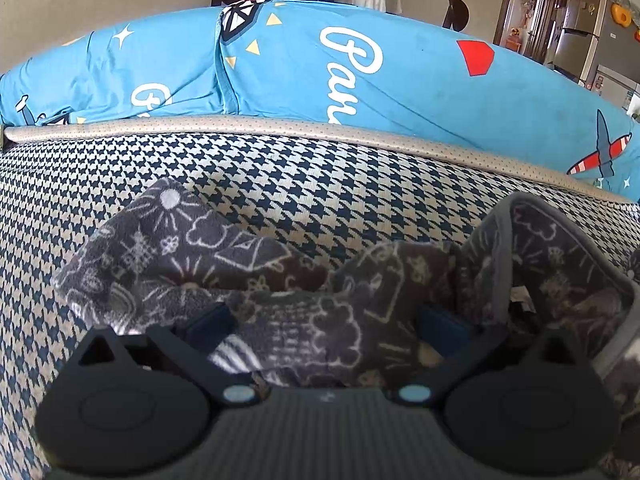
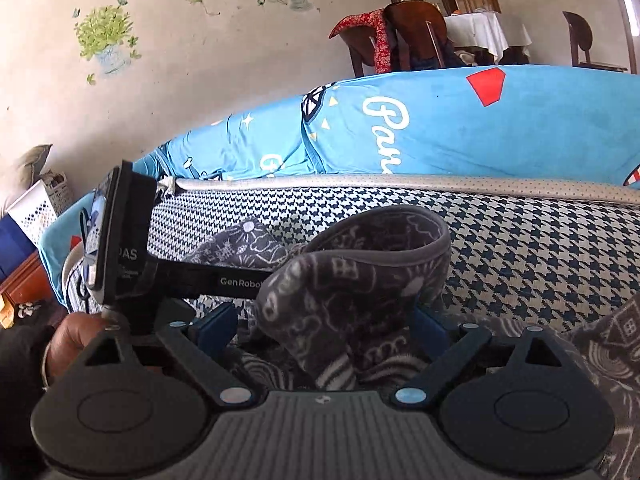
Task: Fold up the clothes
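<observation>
Dark grey printed garment (image 1: 280, 280), covered in pale line drawings, lying rumpled on the houndstooth cushion (image 1: 280, 184). Long axis running roughly parallel to the cushion's beige piped edge (image 1: 280, 124), from a flat free corner (image 1: 168, 200) at one end to a raised, grey-bound hem loop (image 1: 508, 240) at the other. Same loop standing up and curling over in the right wrist view (image 2: 400, 220), its opening tipped toward the piped edge.

Left gripper (image 1: 326, 320) spread wide, both blue fingers (image 1: 212, 320) sunk in the folds, cloth heaped between them but not pinched. Right gripper (image 2: 324, 328) likewise spread, one blue finger (image 2: 216, 328) on each side of the bunched cloth below the loop; contact with the cloth on the inner faces hidden, no squeeze visible. Left gripper's black body (image 2: 128, 248) in the right wrist view, on the far side of the loop from the right gripper, a bare hand (image 2: 76, 340) beneath it.

Between the garment and the piped edge, a broad strip of bare houndstooth. Beyond the piped edge, a bright blue printed cover (image 1: 360, 64) rising like a back wall, closing off that side. Past the free corner, more open houndstooth along the cushion. More of the same dark printed cloth (image 2: 608, 344) spreading past the right gripper, away from the left one. Far behind the blue cover, wooden chairs (image 2: 416, 36) and a white-draped table (image 2: 480, 28).
</observation>
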Motion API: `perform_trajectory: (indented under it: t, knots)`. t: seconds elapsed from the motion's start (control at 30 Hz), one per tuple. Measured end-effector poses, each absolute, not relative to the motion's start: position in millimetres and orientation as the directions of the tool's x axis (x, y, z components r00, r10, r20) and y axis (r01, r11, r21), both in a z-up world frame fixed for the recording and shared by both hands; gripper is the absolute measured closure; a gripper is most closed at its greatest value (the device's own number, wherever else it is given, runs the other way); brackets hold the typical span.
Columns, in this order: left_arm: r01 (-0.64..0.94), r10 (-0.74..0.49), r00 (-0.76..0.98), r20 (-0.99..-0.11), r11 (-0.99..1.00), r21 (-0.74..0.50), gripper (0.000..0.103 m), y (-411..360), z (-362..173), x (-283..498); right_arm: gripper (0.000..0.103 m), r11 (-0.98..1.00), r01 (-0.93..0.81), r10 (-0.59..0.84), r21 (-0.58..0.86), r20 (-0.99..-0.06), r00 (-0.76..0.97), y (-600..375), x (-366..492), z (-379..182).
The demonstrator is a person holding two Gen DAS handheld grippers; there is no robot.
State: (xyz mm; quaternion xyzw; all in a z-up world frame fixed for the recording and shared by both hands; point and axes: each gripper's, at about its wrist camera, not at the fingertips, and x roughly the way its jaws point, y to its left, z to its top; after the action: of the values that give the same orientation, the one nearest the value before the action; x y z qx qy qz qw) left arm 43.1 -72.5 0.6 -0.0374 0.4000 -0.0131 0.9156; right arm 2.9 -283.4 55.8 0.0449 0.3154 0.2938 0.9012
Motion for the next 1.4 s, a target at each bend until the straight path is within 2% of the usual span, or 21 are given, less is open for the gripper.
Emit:
perform_trajectory:
  t: [0.1, 0.4, 0.6, 0.67, 0.7, 0.87, 1.03, 1.27, 1.4]
  knots:
    - [-0.009, -0.050, 0.677, -0.734, 0.997, -0.077, 0.000, -74, 0, 43, 0.008, 0.828, -0.512, 0.542, 0.230, -0.562, 0.625, -275, 7, 49]
    - [-0.027, -0.058, 0.662, -0.747, 0.995, -0.101, 0.000, -68, -1, 48, 0.010, 0.824, -0.509, 0.552, 0.248, -0.554, 0.623, -264, 31, 31]
    - [-0.043, -0.096, 0.664, -0.742, 0.985, -0.166, 0.000, -50, 10, 49, 0.031, 0.811, -0.507, 0.578, 0.292, -0.533, 0.618, -272, 40, 32]
    - [-0.036, -0.117, 0.662, -0.741, 0.982, -0.187, 0.000, -44, 13, 49, 0.044, 0.803, -0.505, 0.592, 0.318, -0.520, 0.615, -278, 43, 35]
    - [-0.031, -0.120, 0.660, -0.742, 0.982, -0.187, 0.000, -42, 14, 48, 0.046, 0.799, -0.502, 0.598, 0.331, -0.512, 0.616, -281, 45, 36]
    - [0.043, -0.163, 0.643, -0.748, 0.983, -0.177, 0.000, -41, 15, 41, 0.071, 0.809, -0.455, 0.587, 0.372, -0.474, 0.656, -297, 53, 45]
    - [0.179, -0.222, 0.645, -0.732, 0.974, -0.138, 0.000, -65, 14, 24, 0.082, 0.828, -0.421, 0.558, 0.371, -0.466, 0.687, -301, 60, 52]
    - [0.365, -0.321, 0.650, -0.689, 0.927, -0.087, 0.000, -118, 12, 4, 0.087, 0.840, -0.428, 0.540, 0.333, -0.451, 0.710, -299, 63, 63]
    - [0.411, -0.352, 0.645, -0.678, 0.908, -0.080, 0.000, -141, 7, 4, 0.087, 0.836, -0.453, 0.548, 0.311, -0.423, 0.722, -300, 61, 74]
